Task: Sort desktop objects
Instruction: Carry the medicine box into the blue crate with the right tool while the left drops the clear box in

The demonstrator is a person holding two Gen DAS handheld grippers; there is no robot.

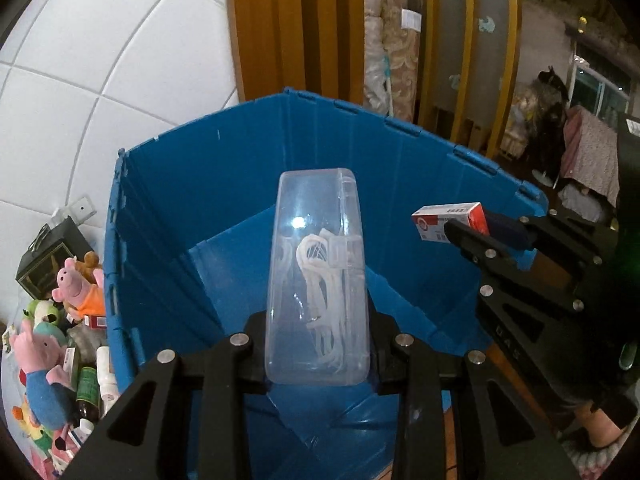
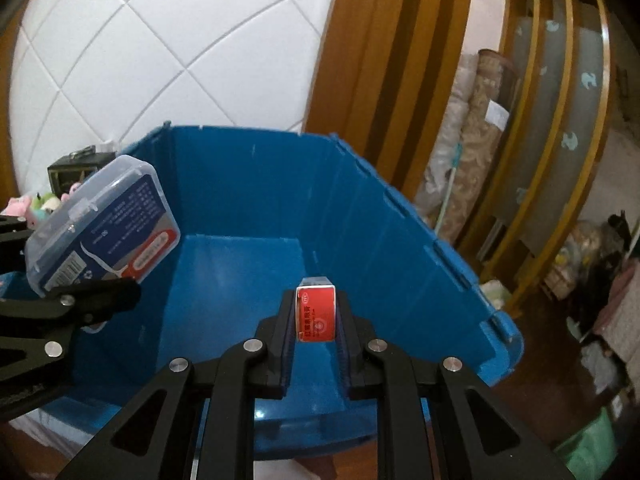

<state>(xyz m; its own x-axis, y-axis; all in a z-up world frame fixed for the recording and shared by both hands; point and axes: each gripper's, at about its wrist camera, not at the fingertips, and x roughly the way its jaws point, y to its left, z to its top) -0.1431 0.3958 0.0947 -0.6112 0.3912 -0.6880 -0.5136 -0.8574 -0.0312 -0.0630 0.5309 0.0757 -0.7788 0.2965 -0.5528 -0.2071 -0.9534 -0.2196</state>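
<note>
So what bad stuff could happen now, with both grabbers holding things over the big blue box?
The left gripper pinches only the bottom end of the clear floss-pick case, so the long case might tip or slip out early. The right gripper holds the small red box right at its fingertips, so it may pop loose. Both hang over the blue bin, close together, so the grippers could bump each other when letting go.
</note>
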